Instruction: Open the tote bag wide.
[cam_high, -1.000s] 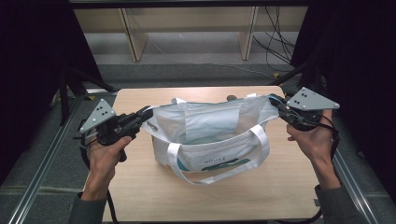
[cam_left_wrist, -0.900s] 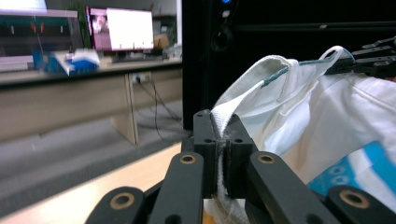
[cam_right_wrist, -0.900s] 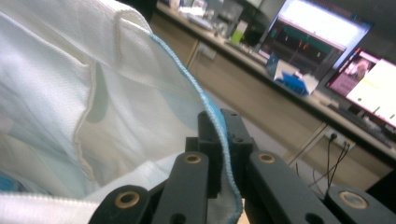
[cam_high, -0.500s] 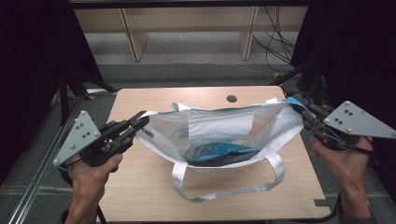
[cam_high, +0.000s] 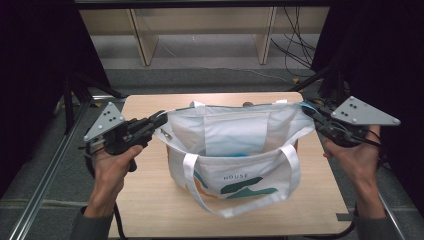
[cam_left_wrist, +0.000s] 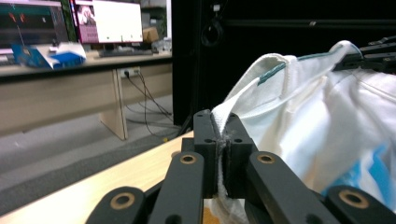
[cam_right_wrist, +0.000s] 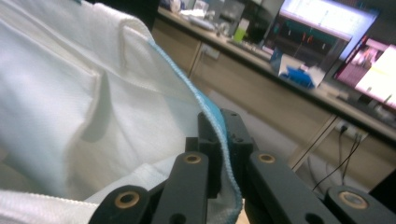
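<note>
A white tote bag (cam_high: 235, 150) with teal and orange print and white strap handles stands upright on the wooden table (cam_high: 150, 200), its mouth stretched wide between the two grippers. My left gripper (cam_high: 161, 121) is shut on the bag's left rim; in the left gripper view the white cloth edge (cam_left_wrist: 224, 140) is pinched between the jaws. My right gripper (cam_high: 306, 108) is shut on the bag's right rim, where a light blue hem (cam_right_wrist: 219, 130) runs between the jaws. Something blue (cam_high: 240, 154) lies inside the bag, mostly hidden.
The table's far edge is just behind the bag, with a small dark round object (cam_high: 247, 104) on it. Beyond are a floor with cables (cam_high: 295, 55) and wooden furniture legs (cam_high: 142, 40). Dark curtains flank both sides. Desks with monitors (cam_left_wrist: 107, 21) stand in the background.
Both hands swung outward and toward the table's near side, then came back. The bag went from slack to stretched open, and now stands upright with its printed front showing.
</note>
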